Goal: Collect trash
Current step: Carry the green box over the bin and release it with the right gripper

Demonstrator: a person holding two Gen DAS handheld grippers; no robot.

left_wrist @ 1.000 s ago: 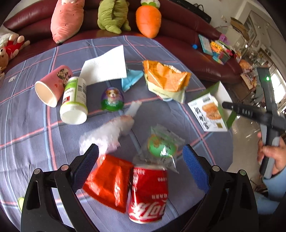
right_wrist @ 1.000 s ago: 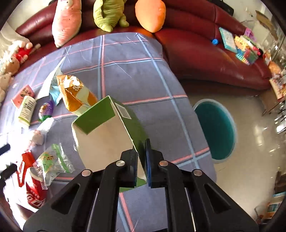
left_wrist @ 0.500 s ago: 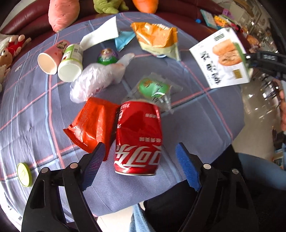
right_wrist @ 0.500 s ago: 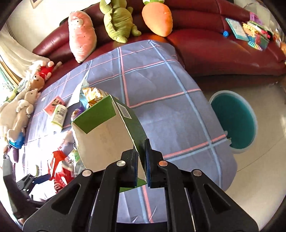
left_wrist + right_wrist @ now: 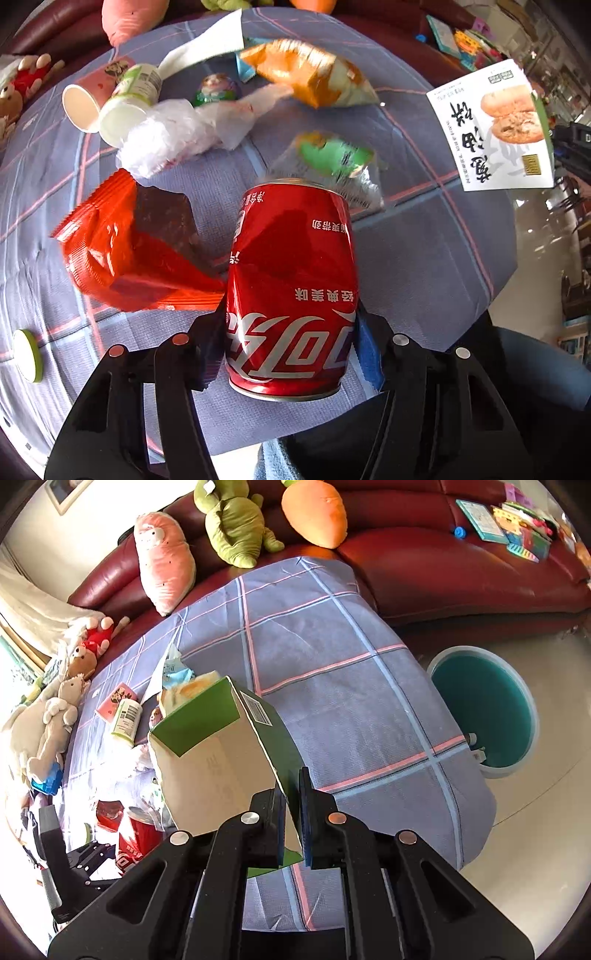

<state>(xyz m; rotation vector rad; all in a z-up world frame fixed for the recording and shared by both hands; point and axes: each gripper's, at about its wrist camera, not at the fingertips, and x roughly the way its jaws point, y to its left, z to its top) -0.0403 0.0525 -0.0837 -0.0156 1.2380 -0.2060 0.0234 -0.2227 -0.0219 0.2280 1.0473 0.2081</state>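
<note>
My left gripper is shut on a red cola can and holds it over the near edge of the table. My right gripper is shut on the wall of a green and white cookie box, held in the air above the table; the box also shows at the right in the left wrist view. A teal trash bin stands on the floor to the right of the table. The can and left gripper show low at the left in the right wrist view.
On the checked tablecloth lie a red wrapper, a clear plastic bag, a green snack packet, an orange bag, a white bottle, a pink cup and a green lid. A red sofa with plush toys lies behind.
My left gripper has closed on the cola can and lifted it toward the table edge. My right gripper has raised the box higher and drawn back; the bin is closer in view.
</note>
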